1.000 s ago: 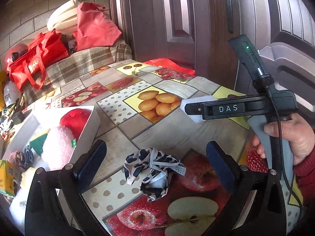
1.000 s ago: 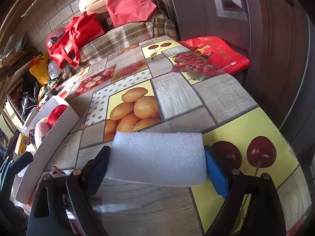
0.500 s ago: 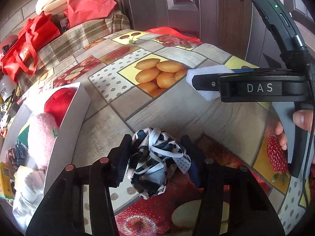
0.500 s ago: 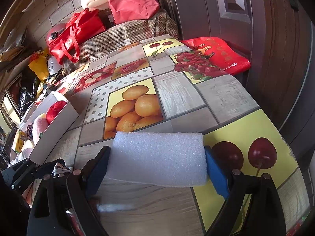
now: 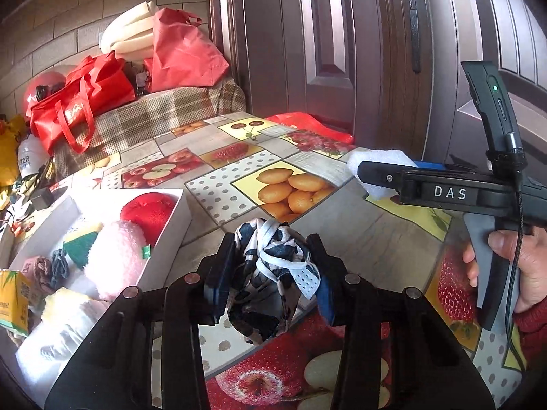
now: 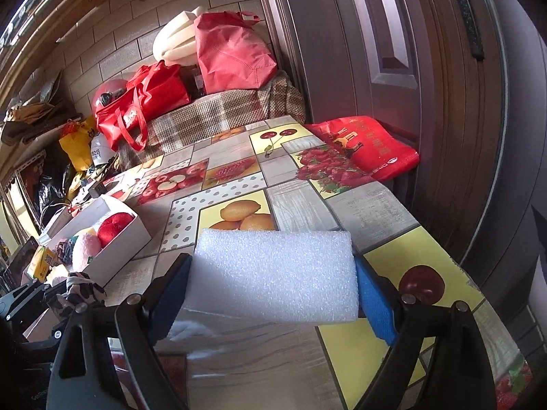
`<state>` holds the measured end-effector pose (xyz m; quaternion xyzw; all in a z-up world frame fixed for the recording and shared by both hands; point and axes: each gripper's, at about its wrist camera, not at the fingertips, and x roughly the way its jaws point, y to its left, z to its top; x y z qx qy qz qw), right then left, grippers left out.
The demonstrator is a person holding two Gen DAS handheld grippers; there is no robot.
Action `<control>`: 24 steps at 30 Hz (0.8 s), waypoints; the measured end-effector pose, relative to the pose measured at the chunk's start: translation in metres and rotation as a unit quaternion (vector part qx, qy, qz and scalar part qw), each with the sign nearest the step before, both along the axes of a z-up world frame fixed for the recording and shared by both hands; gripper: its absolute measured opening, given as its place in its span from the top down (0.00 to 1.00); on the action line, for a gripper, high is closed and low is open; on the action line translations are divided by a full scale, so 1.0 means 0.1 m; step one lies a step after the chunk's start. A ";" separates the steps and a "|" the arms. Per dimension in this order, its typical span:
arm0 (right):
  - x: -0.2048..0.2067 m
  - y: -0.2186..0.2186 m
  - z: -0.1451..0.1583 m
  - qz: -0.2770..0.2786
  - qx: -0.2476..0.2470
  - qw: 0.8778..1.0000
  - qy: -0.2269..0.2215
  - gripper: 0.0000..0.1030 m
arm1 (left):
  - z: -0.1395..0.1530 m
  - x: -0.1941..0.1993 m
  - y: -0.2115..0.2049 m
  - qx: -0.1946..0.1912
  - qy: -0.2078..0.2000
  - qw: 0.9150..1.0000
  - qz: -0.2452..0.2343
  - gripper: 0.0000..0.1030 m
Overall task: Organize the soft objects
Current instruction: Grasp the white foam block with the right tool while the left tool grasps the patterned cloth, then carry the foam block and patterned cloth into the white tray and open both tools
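Free room and obstacles. The fruit-patterned oilcloth table (image 6: 301, 205) lies bare through its middle and far end, giving open passage between the two claws. On its left edge stands a white rectangular cardboard box (image 5: 171, 225), its inside nearly filled with plush items (little room remains at its near end). The right claw (image 5: 376, 174), clamping a white foam block (image 6: 273, 280), reaches across the table's right side above the surface. The left claw (image 5: 270, 273), closing on a black-and-white patterned cloth bundle (image 5: 273, 259), occupies the near centre, just beside the box's right wall. A dark brown panelled door (image 6: 427, 85) bounds the right; a flat red bag (image 6: 369, 147) covers the far right corner.
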<state>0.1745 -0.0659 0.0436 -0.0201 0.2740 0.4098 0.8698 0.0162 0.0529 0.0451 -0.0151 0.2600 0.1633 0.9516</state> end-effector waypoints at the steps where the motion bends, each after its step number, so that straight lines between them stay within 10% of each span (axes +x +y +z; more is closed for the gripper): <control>1: -0.04 -0.02 0.03 -0.003 0.006 1.000 -0.017 0.12 | 0.02 -0.04 0.01 0.001 -0.010 1.000 0.005 0.61; 9: -0.41 -0.06 0.15 -0.005 0.026 0.994 -0.106 0.12 | 0.11 -0.24 0.02 0.007 -0.061 0.998 0.016 0.61; 24: -0.84 0.08 0.16 0.040 0.046 0.992 -0.109 0.12 | 0.17 -0.75 0.03 0.018 -0.105 0.994 0.017 0.61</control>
